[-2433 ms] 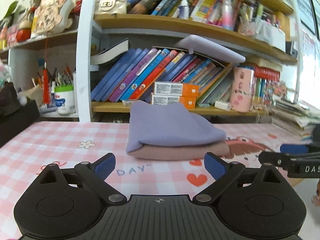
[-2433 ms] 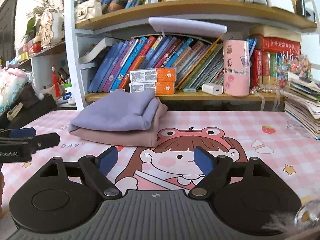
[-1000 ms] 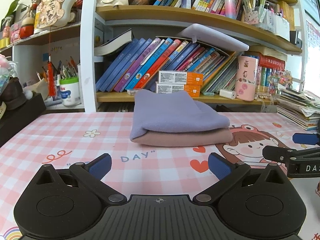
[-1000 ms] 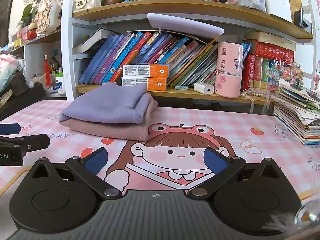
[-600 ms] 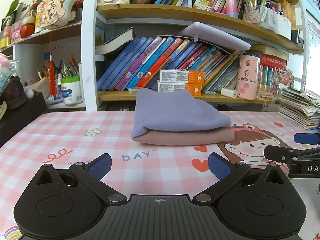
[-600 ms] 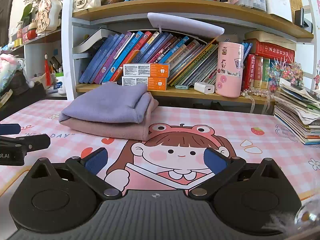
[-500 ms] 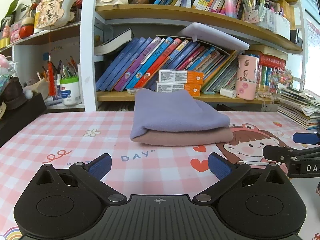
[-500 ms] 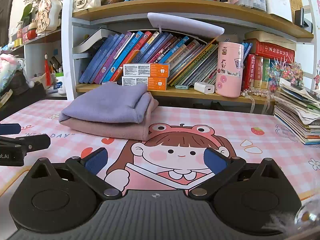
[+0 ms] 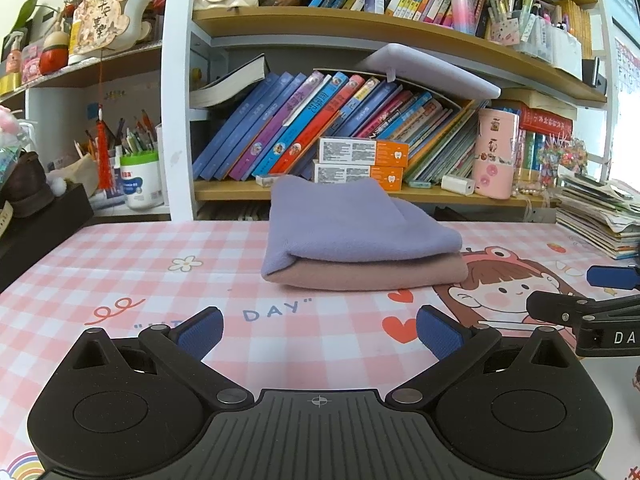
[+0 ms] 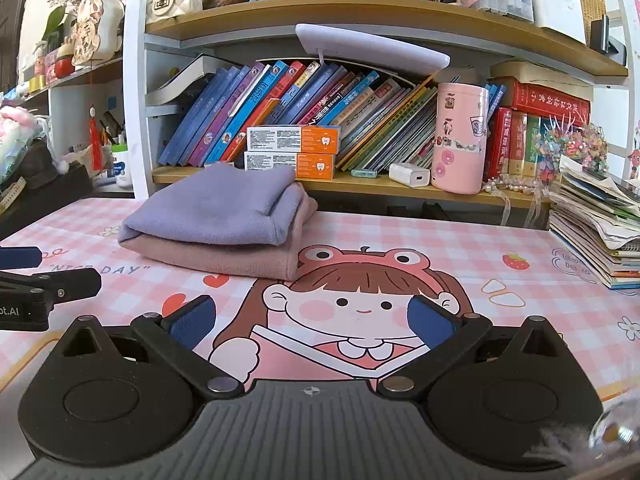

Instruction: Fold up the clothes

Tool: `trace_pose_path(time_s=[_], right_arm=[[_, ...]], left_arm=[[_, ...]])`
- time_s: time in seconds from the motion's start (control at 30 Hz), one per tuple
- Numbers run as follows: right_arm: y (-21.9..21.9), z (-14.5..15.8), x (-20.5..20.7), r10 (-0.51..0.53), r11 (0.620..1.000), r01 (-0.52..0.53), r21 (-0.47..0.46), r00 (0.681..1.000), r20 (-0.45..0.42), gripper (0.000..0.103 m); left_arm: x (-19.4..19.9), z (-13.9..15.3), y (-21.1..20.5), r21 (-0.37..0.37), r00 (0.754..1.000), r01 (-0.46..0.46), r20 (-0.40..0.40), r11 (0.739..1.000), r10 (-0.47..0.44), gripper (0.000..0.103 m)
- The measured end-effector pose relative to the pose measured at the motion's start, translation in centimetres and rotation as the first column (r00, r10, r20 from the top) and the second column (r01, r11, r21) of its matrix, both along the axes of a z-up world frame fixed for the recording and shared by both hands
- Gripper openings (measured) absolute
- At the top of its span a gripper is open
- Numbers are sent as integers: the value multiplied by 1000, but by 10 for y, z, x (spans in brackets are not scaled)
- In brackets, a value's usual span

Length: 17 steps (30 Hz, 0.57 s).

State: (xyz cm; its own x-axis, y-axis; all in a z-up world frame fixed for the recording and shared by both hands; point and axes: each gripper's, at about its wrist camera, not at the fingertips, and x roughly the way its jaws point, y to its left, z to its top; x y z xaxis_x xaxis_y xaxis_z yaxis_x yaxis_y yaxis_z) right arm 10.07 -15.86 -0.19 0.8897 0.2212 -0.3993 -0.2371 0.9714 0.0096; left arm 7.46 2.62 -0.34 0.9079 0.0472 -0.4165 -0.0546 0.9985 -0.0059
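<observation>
Grippers are hovering low over the pink checked table mat [image 9: 120, 264], both lying in front of the folded stack, which serves as landmark. Left gripper [image 9: 318, 330] is holding its blue pads [image 9: 200, 330] spread wide with nothing between them; it is sitting well short of the stack's near edge. Right gripper [image 10: 312, 322] is likewise keeping its blue pads [image 10: 430, 322] spread and gripping nothing, positioned in front of and to the right of the stack, above the printed cartoon girl [image 10: 352, 300]. Folded lilac garment [image 9: 352, 224] is resting on top of the folded pink garment [image 9: 376, 274], their edges roughly aligned, both lying on the mat. Behind the stack, two orange-and-white boxes [image 9: 362, 164] are sitting on the bookshelf [image 9: 360, 32] before leaning books [image 9: 288, 132]. To the stack's right, a pink cylinder [image 10: 460, 138] is standing on the shelf.
</observation>
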Motion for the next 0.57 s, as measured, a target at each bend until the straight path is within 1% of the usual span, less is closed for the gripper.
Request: trace_pose_path(time_s=[0.3,0.43,0.57], right_arm=[[0,0,0,-1,1000,1,0,1000,-1,103],[1,-1,0,-1,1000,1,-1,1000,-2,103],[1,-1,0,-2,1000,2,-2,1000,-5,103]], left_arm=[[-1,1,-3,16,1000,0,6,1000,0,103],[-3,1,0,1,1000,15,17,1000,-16,103],[-3,2,-2,7,1000,21,22,1000,-21,103]])
